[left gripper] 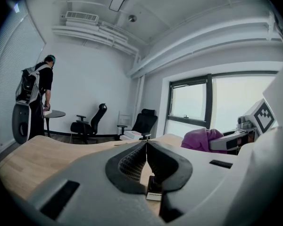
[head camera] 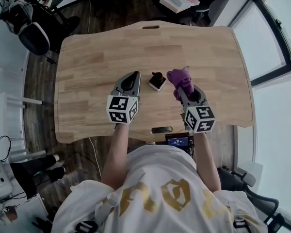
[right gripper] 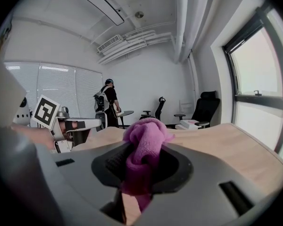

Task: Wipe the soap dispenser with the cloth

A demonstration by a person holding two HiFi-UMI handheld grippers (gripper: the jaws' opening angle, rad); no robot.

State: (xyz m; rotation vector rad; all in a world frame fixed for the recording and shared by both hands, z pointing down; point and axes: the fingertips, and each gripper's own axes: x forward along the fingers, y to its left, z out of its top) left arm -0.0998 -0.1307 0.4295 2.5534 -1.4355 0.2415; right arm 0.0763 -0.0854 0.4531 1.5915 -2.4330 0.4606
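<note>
Light wooden table point(head camera: 87, 72); small soap dispenser point(head camera: 157, 81) near middle.

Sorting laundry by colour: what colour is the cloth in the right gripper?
Purple cloth, clearest in the right gripper view.

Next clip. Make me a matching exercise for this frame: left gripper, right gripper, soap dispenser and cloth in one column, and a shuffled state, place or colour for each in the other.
Column one:
1. left gripper
2. right gripper
3. soap dispenser
4. cloth

Column two:
A. purple
B. sitting on the table, between the two grippers
C. jaws together with nothing in them
D. jaws clamped on a bunched rag

Pairs: 1-C, 2-D, 3-B, 4-A
</note>
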